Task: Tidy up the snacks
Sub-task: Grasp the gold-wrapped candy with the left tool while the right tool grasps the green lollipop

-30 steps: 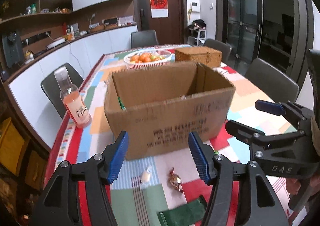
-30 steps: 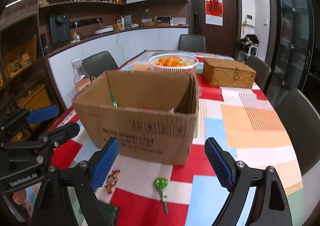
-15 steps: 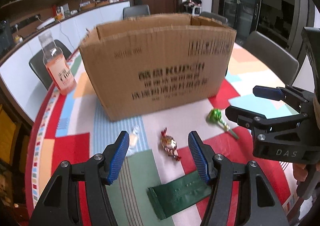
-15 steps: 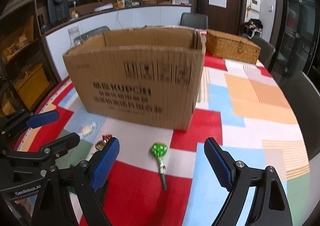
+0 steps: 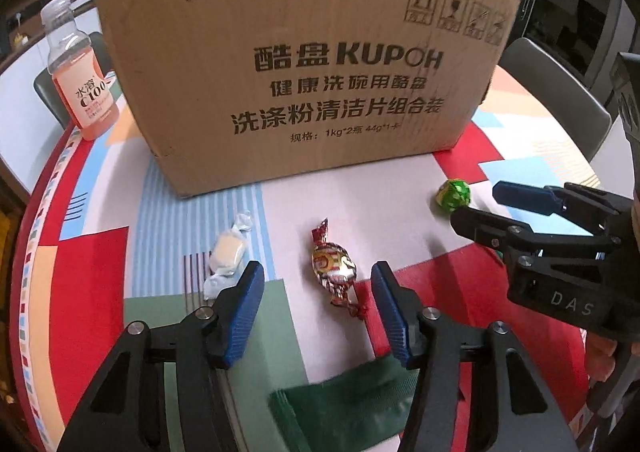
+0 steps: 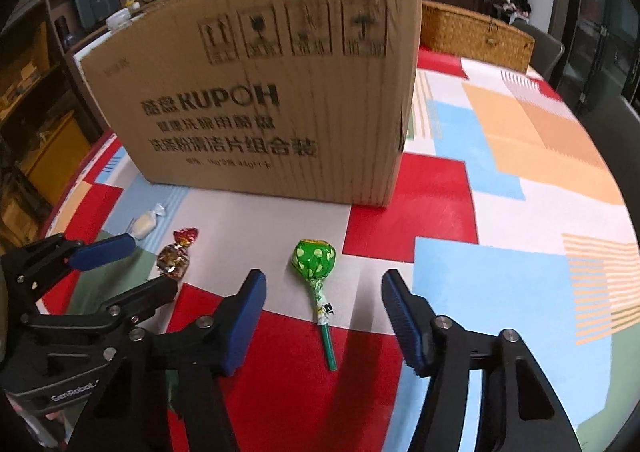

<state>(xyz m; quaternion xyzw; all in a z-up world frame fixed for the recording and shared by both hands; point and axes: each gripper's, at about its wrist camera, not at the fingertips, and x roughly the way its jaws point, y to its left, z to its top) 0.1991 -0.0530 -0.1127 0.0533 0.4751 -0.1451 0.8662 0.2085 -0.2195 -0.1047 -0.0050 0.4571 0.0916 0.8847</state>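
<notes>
- Two grippers hang low over the table's patchwork cloth (image 5: 100, 260) in front of the cardboard box (image 5: 304, 63), each lined up on its own sweet; this looks like the reach-and-grasp step, with nothing picked up yet.
- Far left, a drink bottle (image 5: 80, 79) stands beside the box, and a pale wrapped candy (image 5: 228, 252) lies just outside the left gripper's reach.
- The left gripper (image 5: 318, 306) has its jaws parted and has just been closing; the red-and-gold candy (image 5: 334, 266) lies between the pads, untouched. It likely needs to drop a little further, then pinch.
- The right gripper (image 6: 322, 314) also stands spread, having just narrowed, with the green lollipop (image 6: 314, 260) and its stick between the pads, not gripped. Pinching the stick or the head looks like the next call.
- The box mouth is out of view, so what is already inside I cannot tell.
- A dark green packet (image 5: 344, 404) is cut off behind the left gripper.
</notes>
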